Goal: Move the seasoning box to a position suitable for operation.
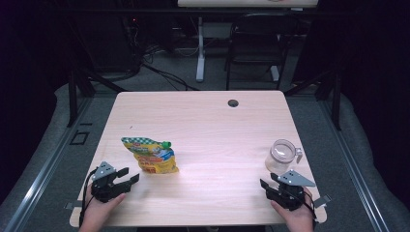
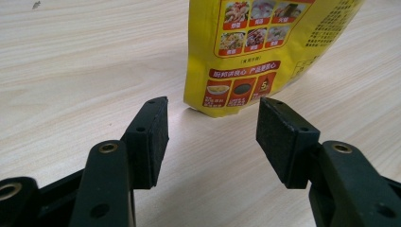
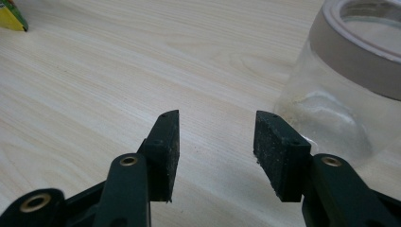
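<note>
Reaching with both claws wide and empty, we should pinch the yellow printed spout pouch (image 1: 152, 155) near its base with our left claw (image 1: 129, 175), steadying the clear plastic jar (image 1: 280, 155) with our right claw (image 1: 269, 186).

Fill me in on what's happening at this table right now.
A person sits at a wooden table with a gripper in each hand. The left gripper is open and points at a yellow spouted pouch lying close in front of it, not yet touching it. The right gripper is also open and empty, just short of a clear measuring jug standing upright near the table's right edge. Nothing has been picked up.
</note>
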The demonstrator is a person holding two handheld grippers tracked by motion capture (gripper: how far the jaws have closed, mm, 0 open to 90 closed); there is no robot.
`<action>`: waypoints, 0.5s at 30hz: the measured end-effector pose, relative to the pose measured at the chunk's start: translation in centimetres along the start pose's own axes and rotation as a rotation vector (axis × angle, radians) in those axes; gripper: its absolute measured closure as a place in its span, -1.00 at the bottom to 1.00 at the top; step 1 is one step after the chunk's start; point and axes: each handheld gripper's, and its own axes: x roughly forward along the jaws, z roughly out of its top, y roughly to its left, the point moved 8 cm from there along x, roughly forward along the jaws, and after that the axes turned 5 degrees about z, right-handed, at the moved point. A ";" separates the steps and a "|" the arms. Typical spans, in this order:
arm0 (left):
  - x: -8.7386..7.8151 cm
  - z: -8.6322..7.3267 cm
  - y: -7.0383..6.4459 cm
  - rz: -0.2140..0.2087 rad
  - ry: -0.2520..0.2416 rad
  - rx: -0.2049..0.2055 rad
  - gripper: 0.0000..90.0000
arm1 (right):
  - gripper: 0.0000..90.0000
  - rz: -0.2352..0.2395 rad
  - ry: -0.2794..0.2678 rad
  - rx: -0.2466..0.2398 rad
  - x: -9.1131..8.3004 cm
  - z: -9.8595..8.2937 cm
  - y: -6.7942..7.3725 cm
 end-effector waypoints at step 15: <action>-1.2 0.0 0.2 0.012 -0.033 -0.045 0.07 | 0.27 -0.116 -0.034 0.076 -1.6 0.5 -2.4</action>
